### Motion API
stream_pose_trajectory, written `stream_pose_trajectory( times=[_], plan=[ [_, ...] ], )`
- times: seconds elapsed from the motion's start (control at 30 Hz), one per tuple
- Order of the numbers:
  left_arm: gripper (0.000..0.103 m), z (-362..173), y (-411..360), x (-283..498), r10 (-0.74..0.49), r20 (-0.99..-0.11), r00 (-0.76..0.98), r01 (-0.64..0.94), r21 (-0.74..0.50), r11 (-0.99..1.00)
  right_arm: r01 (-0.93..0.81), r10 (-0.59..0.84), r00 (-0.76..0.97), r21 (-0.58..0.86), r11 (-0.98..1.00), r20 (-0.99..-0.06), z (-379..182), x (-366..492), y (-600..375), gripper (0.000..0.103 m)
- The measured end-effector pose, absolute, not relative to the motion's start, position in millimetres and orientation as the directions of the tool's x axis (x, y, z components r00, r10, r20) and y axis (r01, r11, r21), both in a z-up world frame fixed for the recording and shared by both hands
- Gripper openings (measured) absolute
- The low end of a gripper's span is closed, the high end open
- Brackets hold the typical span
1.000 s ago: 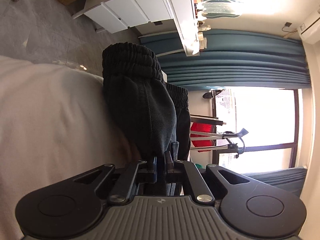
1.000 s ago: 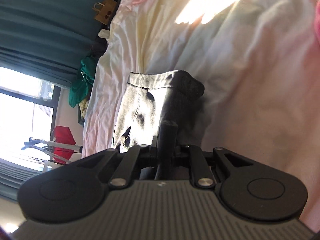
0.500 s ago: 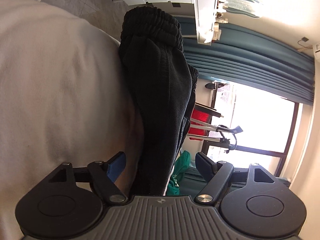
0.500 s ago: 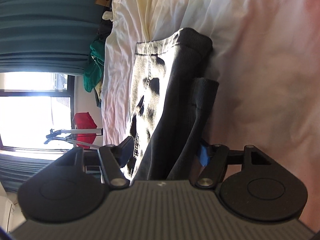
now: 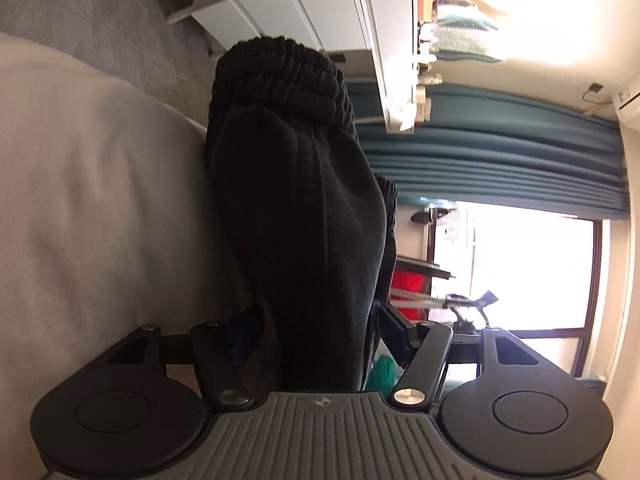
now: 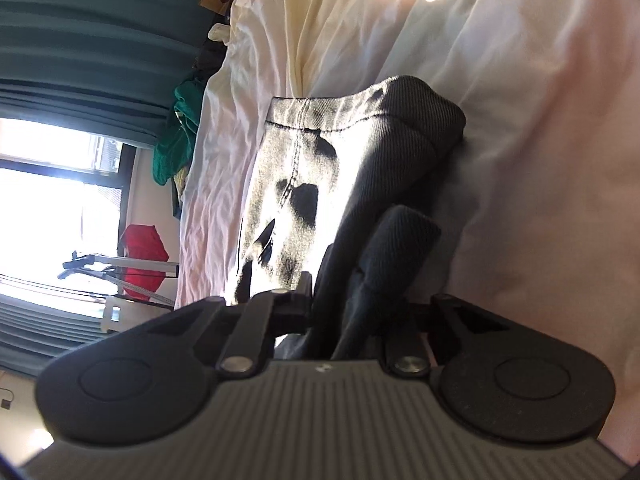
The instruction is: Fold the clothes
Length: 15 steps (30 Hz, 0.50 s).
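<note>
A pair of black trousers lies folded on the bed, its ribbed elastic waistband at the far end in the left wrist view. My left gripper stands open, its fingers on either side of the fabric. In the right wrist view the trousers show a stitched hem, sunlit in patches. My right gripper has narrowed around a dark fold that runs between its fingers; whether it clamps the fold is unclear.
The bed is covered by a white sheet, wrinkled and pinkish in the right wrist view. White drawers, teal curtains, a bright window and a red item on a stand lie beyond.
Both grippers were shut on the trousers a second ago, then opened wide. The right gripper's fingers have since come closer around the fold. The left stays open.
</note>
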<state>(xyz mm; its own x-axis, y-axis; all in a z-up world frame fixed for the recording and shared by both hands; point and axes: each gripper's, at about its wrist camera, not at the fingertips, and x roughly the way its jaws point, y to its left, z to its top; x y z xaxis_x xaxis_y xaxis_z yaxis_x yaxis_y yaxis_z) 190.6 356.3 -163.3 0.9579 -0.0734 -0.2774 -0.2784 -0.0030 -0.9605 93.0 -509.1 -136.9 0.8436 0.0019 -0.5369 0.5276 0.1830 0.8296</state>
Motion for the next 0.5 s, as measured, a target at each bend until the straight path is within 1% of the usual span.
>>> stream_pose_trajectory(
  times=[0.03, 0.07, 0.1, 0.2, 0.23, 0.27, 0.3, 0.37, 0.43, 0.5],
  plan=[
    [0.044, -160, 357, 193, -0.059, -0.29, 0.955, -0.289, -0.957, 0.034, 0.523, -0.005, 0.846, 0.829, 0.196, -0.533, -136, 93, -509, 0.011],
    [0.036, -157, 357, 195, -0.044, -0.302, 0.952, -0.299, -0.952, 0.071, 0.52, -0.011, 0.849, 0.83, 0.202, -0.529, -135, 93, -510, 0.011],
    [0.026, -154, 357, 197, -0.03, -0.312, 0.949, -0.308, -0.946, 0.105, 0.517, -0.017, 0.851, 0.831, 0.208, -0.525, -134, 93, -510, 0.01],
    [0.013, -146, 360, 192, -0.028, -0.322, 0.946, -0.314, -0.936, 0.158, 0.506, -0.035, 0.858, 0.832, 0.227, -0.513, -132, 92, -510, 0.01],
    [0.01, -143, 360, 191, -0.026, -0.326, 0.945, -0.316, -0.932, 0.176, 0.503, -0.041, 0.86, 0.832, 0.233, -0.509, -131, 92, -511, 0.009],
    [0.009, -138, 361, 190, -0.025, -0.33, 0.944, -0.318, -0.926, 0.203, 0.5, -0.046, 0.862, 0.832, 0.239, -0.504, -130, 91, -511, 0.009],
    [0.007, -126, 361, 191, -0.025, -0.336, 0.941, -0.317, -0.909, 0.271, 0.497, -0.052, 0.864, 0.833, 0.245, -0.5, -129, 91, -511, 0.009],
    [0.005, -109, 366, 185, -0.027, -0.328, 0.944, -0.299, -0.891, 0.342, 0.49, -0.064, 0.869, 0.833, 0.258, -0.491, -128, 91, -512, 0.009],
    [0.003, -81, 369, 176, -0.035, -0.304, 0.952, -0.262, -0.87, 0.418, 0.483, -0.075, 0.873, 0.833, 0.27, -0.482, -126, 90, -512, 0.009],
    [0.003, -40, 370, 187, -0.053, -0.28, 0.959, -0.216, -0.834, 0.507, 0.477, -0.087, 0.877, 0.832, 0.282, -0.473, -124, 90, -513, 0.009]
  ],
)
